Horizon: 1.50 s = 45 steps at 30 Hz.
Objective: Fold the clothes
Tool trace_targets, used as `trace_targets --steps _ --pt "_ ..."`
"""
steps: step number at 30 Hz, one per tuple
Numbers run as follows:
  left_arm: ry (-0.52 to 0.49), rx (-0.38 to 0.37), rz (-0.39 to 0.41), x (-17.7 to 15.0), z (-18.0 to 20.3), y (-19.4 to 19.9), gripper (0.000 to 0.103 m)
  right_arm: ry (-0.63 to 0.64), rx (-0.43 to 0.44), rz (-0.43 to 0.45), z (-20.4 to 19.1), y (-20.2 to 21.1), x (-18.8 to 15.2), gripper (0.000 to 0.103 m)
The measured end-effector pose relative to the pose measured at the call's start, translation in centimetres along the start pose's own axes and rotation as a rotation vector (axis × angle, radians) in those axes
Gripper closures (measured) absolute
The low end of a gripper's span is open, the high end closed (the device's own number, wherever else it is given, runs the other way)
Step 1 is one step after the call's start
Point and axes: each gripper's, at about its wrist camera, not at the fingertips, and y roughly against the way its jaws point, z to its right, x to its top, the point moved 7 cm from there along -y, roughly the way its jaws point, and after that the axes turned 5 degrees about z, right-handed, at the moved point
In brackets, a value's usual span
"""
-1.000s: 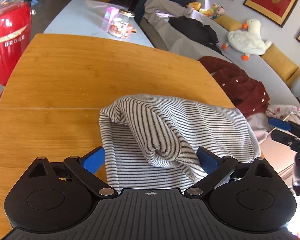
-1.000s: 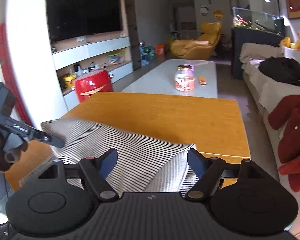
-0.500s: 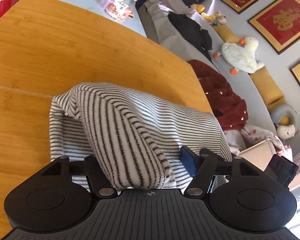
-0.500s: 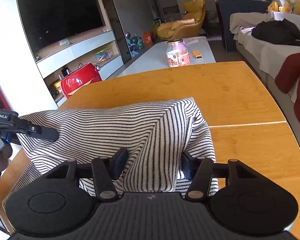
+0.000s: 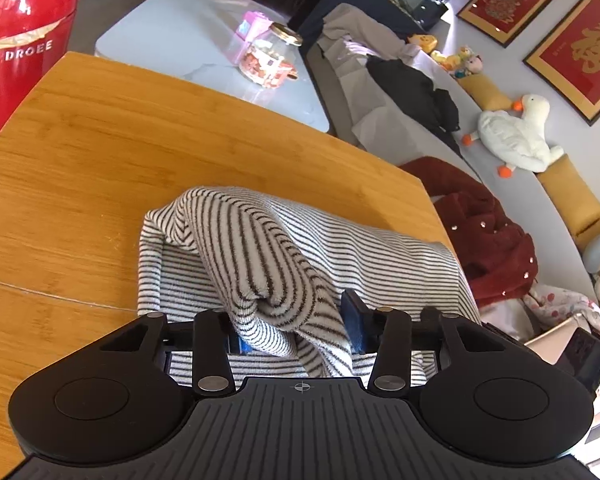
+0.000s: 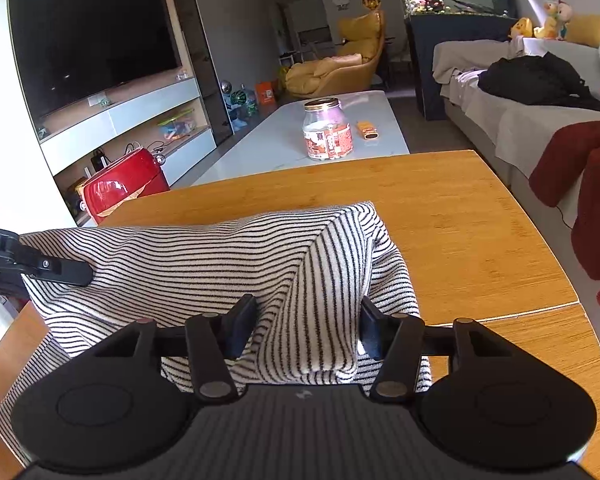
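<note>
Your left gripper (image 5: 294, 330) clamped on a raised fold of striped shirt (image 5: 340, 240), your right gripper (image 6: 306, 326) clamped on another fold, cloth bunched between both jaws, rest spread on table (image 5: 100, 152) ahead.

I see a cream knit garment (image 5: 340, 248) with thin dark horizontal stripes lying on my honey-orange bamboo-grain tabletop (image 5: 100, 152). My black plastic left gripper (image 5: 296, 330) shows blue finger pads (image 5: 350, 320). Nearby are a glossy red appliance (image 5: 20, 40) with white lettering, and a dark-red fuzzy garment (image 5: 496, 232).
</note>
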Motion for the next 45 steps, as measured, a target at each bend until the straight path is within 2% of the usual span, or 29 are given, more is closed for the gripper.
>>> trace_targets --steps 2,3,6,9,13,15,17,18,19,21,23,25,26,29,30,32,33,34,35,37,40,45 --pt "0.001 0.002 0.005 0.0 -0.1 0.2 0.067 0.002 0.009 0.009 -0.1 0.5 0.3 0.075" --pt "0.000 0.002 0.011 0.2 0.0 0.4 0.071 0.003 0.017 0.015 -0.1 0.8 0.6 0.079" --pt "-0.018 -0.004 0.036 0.5 1.0 1.4 0.075 -0.009 0.048 0.046 0.0 2.3 1.9 0.082" --pt "-0.038 -0.028 0.053 0.2 1.9 2.9 0.076 -0.011 0.068 0.076 0.3 3.9 2.9 0.083" --pt "-0.065 -0.048 0.040 -1.5 2.6 3.8 0.075 -0.008 0.061 0.037 1.3 3.9 1.8 0.082" --pt "-0.057 -0.023 -0.004 -3.0 1.7 3.1 0.075 -0.022 0.051 0.006 1.9 3.2 0.4 0.078" --pt "-0.042 0.005 -0.046 -4.5 0.7 2.3 0.073 -0.037 0.040 -0.025 2.6 2.5 -1.0 0.069" --pt "-0.037 0.004 -0.042 -4.4 0.6 2.4 0.069 -0.038 0.041 -0.026 2.7 2.6 -1.1 0.066" --pt "-0.031 0.003 -0.038 -4.3 0.4 2.4 0.065 -0.039 0.042 -0.026 2.8 2.8 -1.2 0.058" --pt "-0.020 0.000 -0.029 -4.1 0.2 2.4 0.062 -0.041 0.045 -0.027 3.0 3.2 -1.3 0.056" --pt "-0.009 -0.003 -0.019 -3.8 0.0 2.5 0.053 -0.027 0.030 -0.028 2.9 3.6 -1.2 0.045" --pt "0.002 -0.006 -0.010 -3.6 -0.3 2.5 0.036 -0.030 0.048 -0.025 2.5 3.9 -1.0 0.038" --pt "0.008 -0.007 -0.006 -3.5 -0.4 2.6 0.033 -0.039 0.064 -0.023 2.2 3.9 -1.0 0.035" --pt "0.025 -0.012 0.008 -3.1 -0.8 2.7 0.030 -0.045 0.079 -0.030 1.3 3.3 -1.1 0.034" --pt "0.030 -0.013 0.013 -3.0 -0.9 2.7 0.030 -0.020 0.060 -0.025 1.1 3.0 -1.2 0.034" --pt "0.035 -0.010 0.013 -2.9 -0.9 2.3 0.033 0.031 0.020 -0.015 0.6 2.3 -1.4 0.050" --pt "0.034 -0.005 0.009 -3.0 -0.9 1.9 0.038 0.039 0.016 -0.006 0.5 2.3 -1.3 0.054" --pt "0.027 -0.001 0.010 -3.0 -0.8 1.7 0.049 0.039 0.019 -0.001 0.4 2.4 -1.1 0.064" --pt "0.021 0.005 0.011 -2.9 -0.8 1.6 0.054 0.042 0.017 0.008 0.4 2.5 -0.7 0.076" --pt "0.007 0.019 0.015 -2.8 -0.8 1.4 0.071 0.057 0.020 0.014 0.3 2.8 -0.1 0.080" --pt "0.014 -0.001 0.033 -2.3 -0.2 2.0 0.077 0.066 0.038 0.019 0.1 3.4 0.7 0.082" --pt "-0.019 -0.042 0.068 -1.9 1.7 4.3 0.078 0.009 0.088 0.051 0.3 5.6 2.3 0.083"
